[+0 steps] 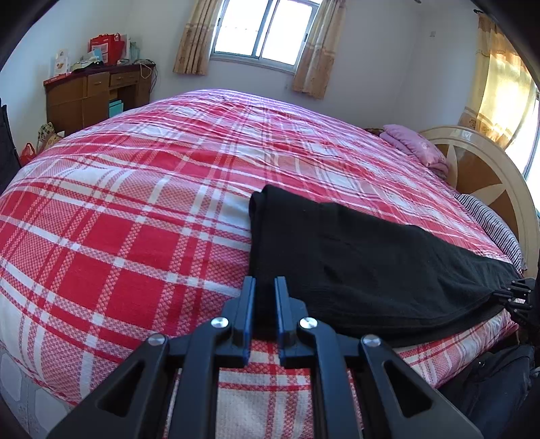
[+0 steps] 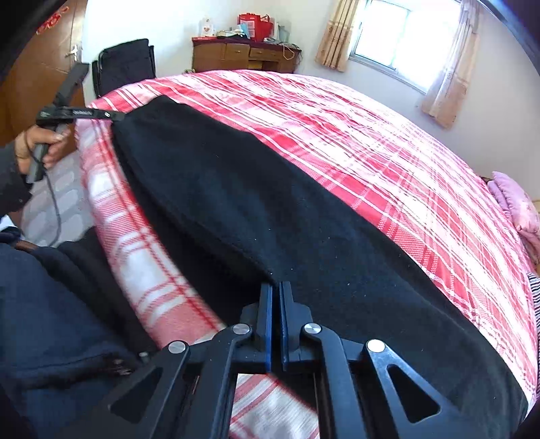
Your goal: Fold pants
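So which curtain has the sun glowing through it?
The curtain on the right, above the headboard: it glows yellow-orange. The two curtains framing the middle window stay dull beige.

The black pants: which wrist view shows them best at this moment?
The right wrist view: the black pants stretch along the bed's near edge from the right tool, shut on the cloth, to the left tool at the far end. The left wrist view shows one end and a shorter stretch.
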{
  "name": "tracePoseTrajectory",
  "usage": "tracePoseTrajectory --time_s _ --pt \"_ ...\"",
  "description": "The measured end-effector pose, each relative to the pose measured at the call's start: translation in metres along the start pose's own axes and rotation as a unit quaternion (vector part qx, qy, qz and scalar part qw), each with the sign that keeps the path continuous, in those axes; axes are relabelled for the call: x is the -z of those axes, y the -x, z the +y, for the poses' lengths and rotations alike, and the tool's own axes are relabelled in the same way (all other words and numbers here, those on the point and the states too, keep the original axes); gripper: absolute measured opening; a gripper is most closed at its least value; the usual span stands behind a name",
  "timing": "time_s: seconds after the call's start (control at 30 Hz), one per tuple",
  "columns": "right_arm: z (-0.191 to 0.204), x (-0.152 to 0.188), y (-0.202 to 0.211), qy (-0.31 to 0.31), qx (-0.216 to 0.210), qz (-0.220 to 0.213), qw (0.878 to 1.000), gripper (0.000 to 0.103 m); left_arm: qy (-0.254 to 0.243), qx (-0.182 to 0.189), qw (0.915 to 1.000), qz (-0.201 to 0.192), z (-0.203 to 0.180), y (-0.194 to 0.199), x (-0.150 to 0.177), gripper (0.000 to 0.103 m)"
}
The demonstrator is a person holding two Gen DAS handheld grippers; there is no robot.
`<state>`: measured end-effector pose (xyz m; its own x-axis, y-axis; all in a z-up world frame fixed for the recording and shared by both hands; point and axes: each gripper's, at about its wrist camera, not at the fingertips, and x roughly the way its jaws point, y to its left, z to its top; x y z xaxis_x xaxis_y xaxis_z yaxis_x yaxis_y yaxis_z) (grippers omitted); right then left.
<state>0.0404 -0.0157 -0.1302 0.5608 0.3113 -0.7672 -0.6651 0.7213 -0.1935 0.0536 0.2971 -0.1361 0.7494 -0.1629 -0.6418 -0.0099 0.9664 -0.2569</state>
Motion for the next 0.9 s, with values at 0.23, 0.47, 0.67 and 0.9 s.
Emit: tracePoseTrajectory --time_s 0.23,0.47,0.67,0.9 --pt "0.012 0.014 -0.009 0.020 0.006 0.025 0.999 0.003 0.001 0.003 1.0000 0.003 0.000 -0.003 -0.002 0.012" --pt "0.014 0.011 -0.015 0.030 0.034 0.012 0.999 0.009 -0.022 -0.004 0.9997 0.008 -0.004 0.004 -0.004 0.012" --pt "0.043 -0.023 -0.008 0.084 -0.029 -0.024 0.996 0.036 -0.024 -0.005 0.9997 -0.010 -0.006 0.017 -0.010 0.012" --pt "0.075 -0.065 -0.059 0.108 -0.101 -0.002 0.989 0.036 -0.038 0.005 0.9993 -0.004 -0.019 0.014 -0.009 0.012"
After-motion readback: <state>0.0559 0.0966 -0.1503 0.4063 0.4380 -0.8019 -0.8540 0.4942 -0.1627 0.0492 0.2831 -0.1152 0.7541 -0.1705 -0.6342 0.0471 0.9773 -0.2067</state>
